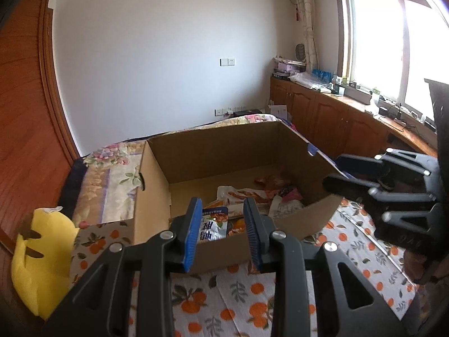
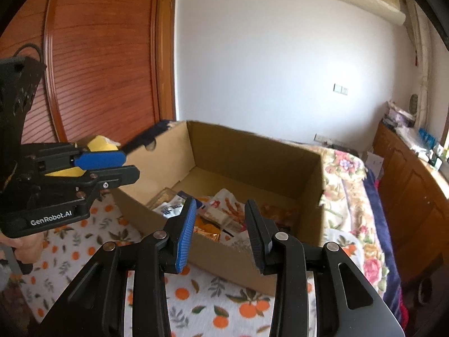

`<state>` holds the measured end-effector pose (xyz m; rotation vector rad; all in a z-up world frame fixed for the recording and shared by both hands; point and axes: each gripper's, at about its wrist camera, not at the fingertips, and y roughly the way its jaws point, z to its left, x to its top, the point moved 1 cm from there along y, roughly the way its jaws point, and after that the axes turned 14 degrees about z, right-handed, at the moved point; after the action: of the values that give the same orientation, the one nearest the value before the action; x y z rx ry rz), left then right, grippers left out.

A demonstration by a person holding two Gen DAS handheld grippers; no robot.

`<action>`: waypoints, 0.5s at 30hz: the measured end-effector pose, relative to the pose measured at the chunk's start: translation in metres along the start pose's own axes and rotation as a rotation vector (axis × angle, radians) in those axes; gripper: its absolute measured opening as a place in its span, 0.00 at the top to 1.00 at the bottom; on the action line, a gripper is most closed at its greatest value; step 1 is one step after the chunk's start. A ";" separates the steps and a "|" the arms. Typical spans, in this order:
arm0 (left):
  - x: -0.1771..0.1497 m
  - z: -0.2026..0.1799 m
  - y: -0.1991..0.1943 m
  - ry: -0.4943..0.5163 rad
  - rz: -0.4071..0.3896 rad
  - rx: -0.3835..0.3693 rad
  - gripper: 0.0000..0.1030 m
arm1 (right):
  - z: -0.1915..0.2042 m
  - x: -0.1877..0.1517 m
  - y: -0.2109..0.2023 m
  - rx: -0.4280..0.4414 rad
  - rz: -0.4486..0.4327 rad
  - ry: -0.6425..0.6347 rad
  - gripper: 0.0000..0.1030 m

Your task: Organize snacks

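Note:
An open cardboard box (image 1: 213, 151) stands on an orange-print cloth (image 1: 224, 303) on a bed. Several snack packets (image 1: 247, 196) lie on its floor, among them a white and blue packet (image 1: 214, 224) near the front wall. My left gripper (image 1: 223, 227) is open and empty, just before the box's front wall. My right gripper (image 2: 219, 224) is open and empty, over the box's near corner (image 2: 224, 255), with the snack packets (image 2: 219, 213) beyond it. Each gripper shows in the other's view: the right (image 1: 393, 193), the left (image 2: 84, 168).
A yellow plush toy (image 1: 42, 264) lies on the cloth at the left. A floral quilt (image 1: 112, 177) covers the bed behind the box. Wooden cabinets (image 1: 336, 118) with clutter run under the window at the right. A wooden wardrobe (image 2: 103, 56) stands at the left.

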<state>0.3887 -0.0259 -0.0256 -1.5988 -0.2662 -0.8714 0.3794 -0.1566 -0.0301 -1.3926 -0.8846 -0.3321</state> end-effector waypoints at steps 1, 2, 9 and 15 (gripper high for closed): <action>-0.001 -0.001 -0.006 -0.001 -0.002 0.001 0.71 | 0.000 -0.002 -0.008 0.000 -0.004 0.002 0.66; -0.004 -0.003 -0.014 0.001 -0.005 0.004 0.70 | 0.002 -0.003 -0.019 -0.003 -0.010 0.005 0.66; -0.025 -0.013 -0.060 -0.001 -0.029 0.012 0.70 | 0.009 -0.020 -0.070 -0.029 -0.028 0.017 0.65; -0.039 -0.027 -0.104 0.016 -0.064 0.028 0.69 | 0.017 -0.036 -0.105 -0.056 -0.041 0.024 0.65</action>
<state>0.2876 -0.0147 0.0265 -1.5643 -0.3182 -0.9257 0.2784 -0.1712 0.0174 -1.4204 -0.8911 -0.4063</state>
